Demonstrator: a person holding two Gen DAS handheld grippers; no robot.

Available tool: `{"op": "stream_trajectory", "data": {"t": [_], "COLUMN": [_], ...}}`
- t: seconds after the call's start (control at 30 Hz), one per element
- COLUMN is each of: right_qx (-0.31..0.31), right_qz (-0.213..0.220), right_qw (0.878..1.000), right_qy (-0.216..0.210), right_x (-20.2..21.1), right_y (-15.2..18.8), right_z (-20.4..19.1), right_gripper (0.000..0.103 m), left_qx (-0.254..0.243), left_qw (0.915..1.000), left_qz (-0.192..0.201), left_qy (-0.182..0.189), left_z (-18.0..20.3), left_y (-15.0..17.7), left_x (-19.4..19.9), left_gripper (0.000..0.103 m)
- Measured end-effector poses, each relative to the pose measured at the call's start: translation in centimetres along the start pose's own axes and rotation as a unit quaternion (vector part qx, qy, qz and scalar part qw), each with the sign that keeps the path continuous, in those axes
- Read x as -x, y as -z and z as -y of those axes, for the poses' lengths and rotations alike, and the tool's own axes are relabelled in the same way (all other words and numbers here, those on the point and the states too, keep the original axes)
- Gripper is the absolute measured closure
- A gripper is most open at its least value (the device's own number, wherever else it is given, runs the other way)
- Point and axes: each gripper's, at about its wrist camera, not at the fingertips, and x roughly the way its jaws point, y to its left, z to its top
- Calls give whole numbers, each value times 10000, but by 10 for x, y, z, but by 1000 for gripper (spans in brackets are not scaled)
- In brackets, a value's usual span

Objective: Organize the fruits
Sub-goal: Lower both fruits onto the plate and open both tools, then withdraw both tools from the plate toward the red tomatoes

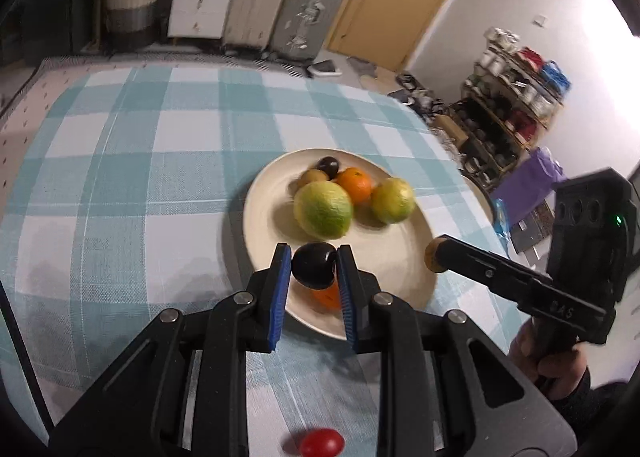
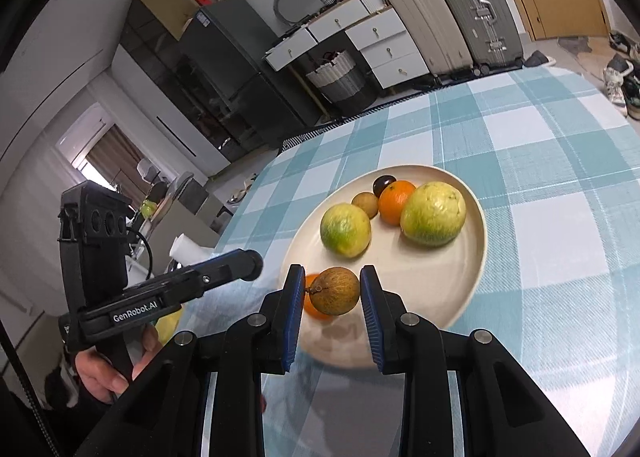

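Observation:
A cream plate (image 1: 384,257) (image 2: 460,281) on the checked tablecloth holds two yellow-green citrus fruits (image 1: 323,209) (image 2: 434,213), an orange (image 1: 354,185) (image 2: 396,197), a small brown fruit (image 1: 312,177) (image 2: 366,204) and a dark plum (image 1: 328,165) (image 2: 383,184). My left gripper (image 1: 313,265) is shut on a dark plum (image 1: 313,265) above the plate's near rim, over a second orange (image 1: 326,297). My right gripper (image 2: 331,291) is shut on a brown round fruit (image 2: 335,291) above the plate's edge; it also shows in the left wrist view (image 1: 434,255).
A red cherry tomato (image 1: 322,443) lies on the cloth near me, under the left gripper. The table edge lies to the right, with a shelf of clutter (image 1: 512,109) beyond. Suitcases (image 2: 452,9), drawers and a basket stand behind the table.

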Motion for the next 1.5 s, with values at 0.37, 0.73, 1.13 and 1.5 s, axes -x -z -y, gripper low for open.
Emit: {"op": "stream_trajectory", "data": {"t": [0.37,0.73,1.13,1.5], "right_qx": [-58,-35,170,444], "right_qz": [-186,-289,229,563], "right_qw": [9998,9995,9992,9966], "right_qy": [34,118,296,403], "right_x": [-34,-54,-14,32], "right_y": [-12,-9,-4,14], "right_z": [3,2,-8,-25], "right_gripper": [74,58,37,21], "left_qx": [271,330,317,191], "left_qw": [9993,9986,9993,9976], "left_qz": [-177,-326,-65,253], "left_qy": [199,239,175,-616], "left_z": [-14,-10,0,16], "left_y": [-16,-14,-9,21], "left_x": [-31,-42,-6,36], "left_gripper": [83,82,57,23]}}
